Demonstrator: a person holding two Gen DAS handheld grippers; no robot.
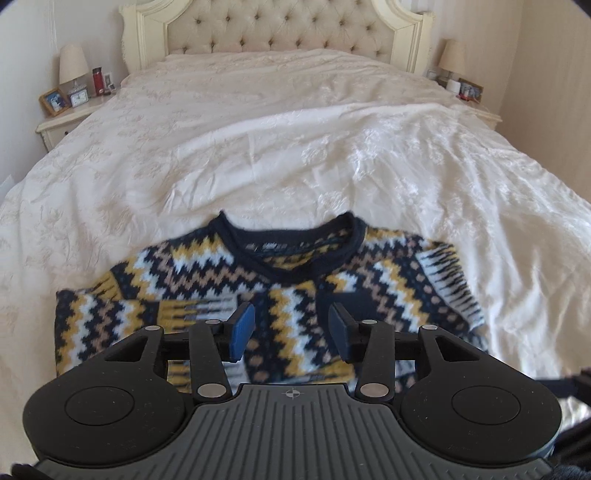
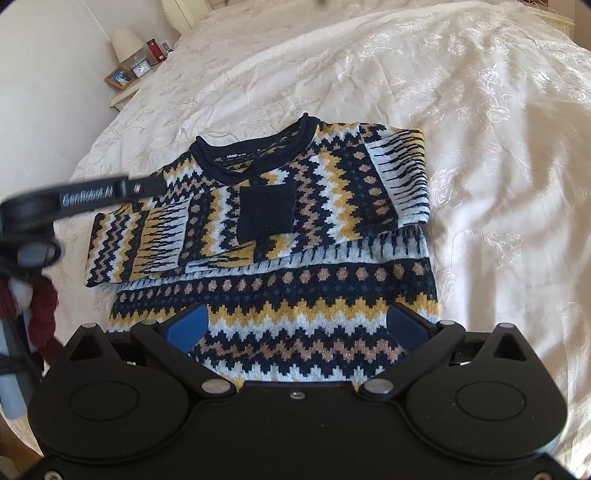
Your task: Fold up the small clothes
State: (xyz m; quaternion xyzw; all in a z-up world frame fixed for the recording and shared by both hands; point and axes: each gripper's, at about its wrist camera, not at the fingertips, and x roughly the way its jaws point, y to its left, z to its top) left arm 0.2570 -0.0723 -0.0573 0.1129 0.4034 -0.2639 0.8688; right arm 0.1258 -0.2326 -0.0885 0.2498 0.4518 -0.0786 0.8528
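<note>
While both claws gape empty, the sweater (image 2: 280,229) lies just beneath them.

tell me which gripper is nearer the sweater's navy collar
Left. The left gripper hangs open over the sweater's chest, just below the collar; the right gripper is open over the hem.

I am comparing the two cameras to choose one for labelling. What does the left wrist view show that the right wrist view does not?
Only the left wrist view shows the tufted headboard and the far-side lamp. Only the right wrist view shows the sweater's lower body, its hem side, the dark red knit item at the edge, and the left gripper from the side. Both show the patterned sweater with sleeves folded across, the white bedspread, and open grippers: left, right.
</note>
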